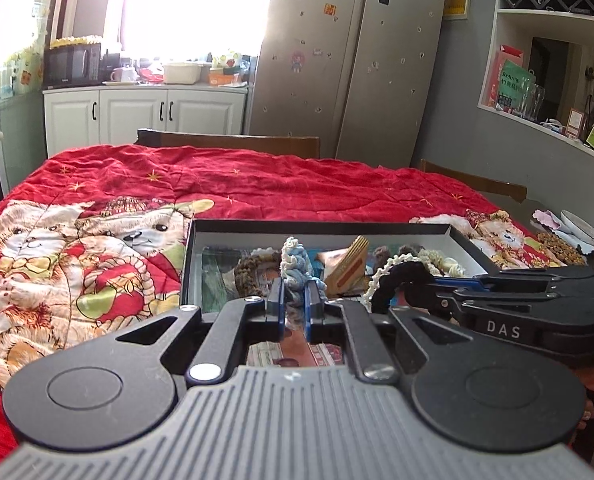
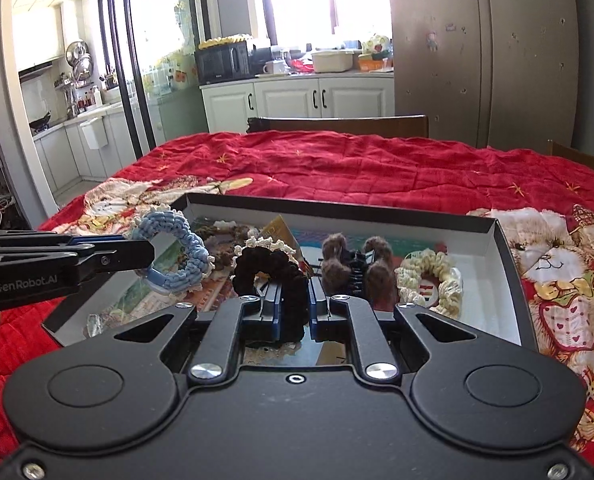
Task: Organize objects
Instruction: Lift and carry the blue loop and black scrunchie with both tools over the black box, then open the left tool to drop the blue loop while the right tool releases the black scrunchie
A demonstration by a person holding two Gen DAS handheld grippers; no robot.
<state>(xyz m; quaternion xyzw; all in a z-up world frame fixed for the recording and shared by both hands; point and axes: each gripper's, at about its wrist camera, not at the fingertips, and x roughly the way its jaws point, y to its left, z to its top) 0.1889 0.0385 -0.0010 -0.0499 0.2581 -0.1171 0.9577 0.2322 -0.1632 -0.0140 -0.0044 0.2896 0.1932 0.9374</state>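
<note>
While over box (image 2: 509, 280), both scrunchies (image 2: 177, 256) gripped.

Red bear quilt (image 2: 377, 164) under open box (image 2: 509, 256).

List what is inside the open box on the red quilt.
Lying inside the box: a cream scrunchie, a brown furry hair claw and printed cards lining the bottom. Both grippers and their held scrunchies hide the near part.

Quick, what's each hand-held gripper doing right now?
Left hand-held gripper: closed on the blue scrunchie.
Right hand-held gripper: closed on the black scrunchie.
</note>
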